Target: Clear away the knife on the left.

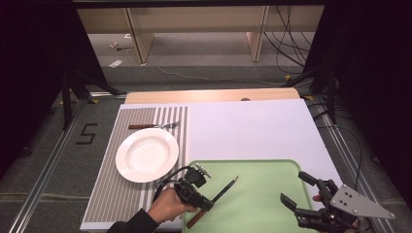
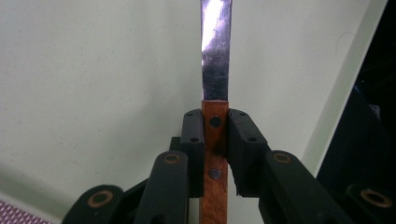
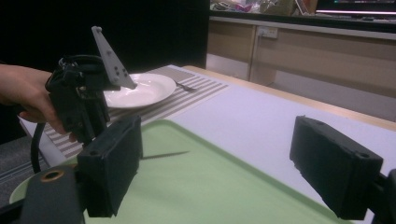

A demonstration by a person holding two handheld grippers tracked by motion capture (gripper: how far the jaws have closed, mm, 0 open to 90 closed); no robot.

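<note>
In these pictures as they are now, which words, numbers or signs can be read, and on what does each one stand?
"5": a dark figure marked on the grey floor left of the table, seen in the high view.
No other text is readable. The knife held in the left tongs shows no brand mark, and the plate, fork and green tray bear no lettering.

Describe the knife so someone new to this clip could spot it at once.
Find the green tray at the table's near edge. Over its left end, the left gripper is shut on the knife. It has a wooden handle with rivets and a plain blade, unlike the fork lying beyond the white plate.
</note>
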